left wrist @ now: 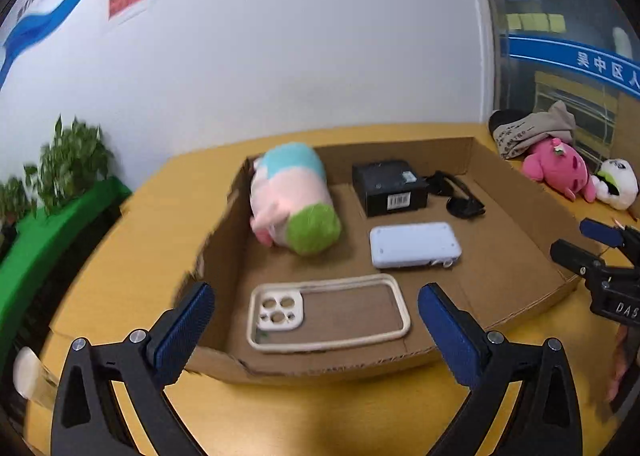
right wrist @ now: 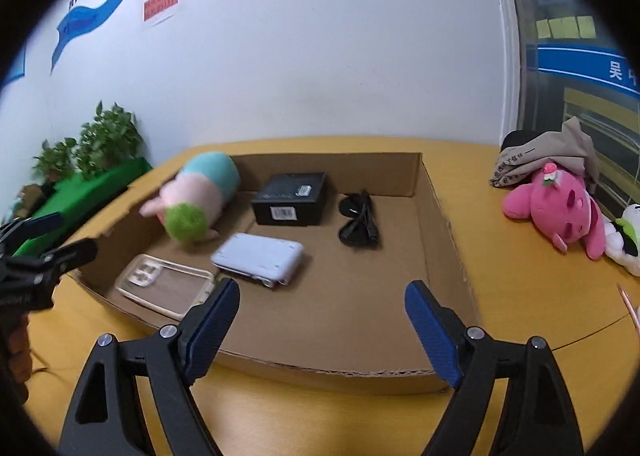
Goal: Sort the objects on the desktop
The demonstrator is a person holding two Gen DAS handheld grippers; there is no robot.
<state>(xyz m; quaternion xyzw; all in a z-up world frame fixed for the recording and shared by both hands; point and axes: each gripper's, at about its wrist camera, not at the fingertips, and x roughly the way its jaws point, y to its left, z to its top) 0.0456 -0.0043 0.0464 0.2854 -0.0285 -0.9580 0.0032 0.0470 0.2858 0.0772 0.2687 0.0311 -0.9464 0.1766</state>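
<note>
both ribbed blue tongs [left wrist: 316,320] [right wrist: 322,320] gape empty over the shallow cardboard tray [left wrist: 520,216] holding a fuzzy plush [left wrist: 294,198].

The white plush [right wrist: 626,240] is cut off by the edge; the wall sign [left wrist: 130,0] is too blurred to read.

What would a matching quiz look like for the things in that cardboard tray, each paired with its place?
Things:
1. phone case
2. black box
3. sunglasses
4. striped plush toy

Places in the cardboard tray, seen from the left wrist camera:
A. against the left wall
B. front, nearest the camera
C. back middle, barcode label facing the camera
D. back, just right of the black box

Pairs: 1-B, 2-C, 3-D, 4-A

Both tools, left and right, are open and hold nothing.
</note>
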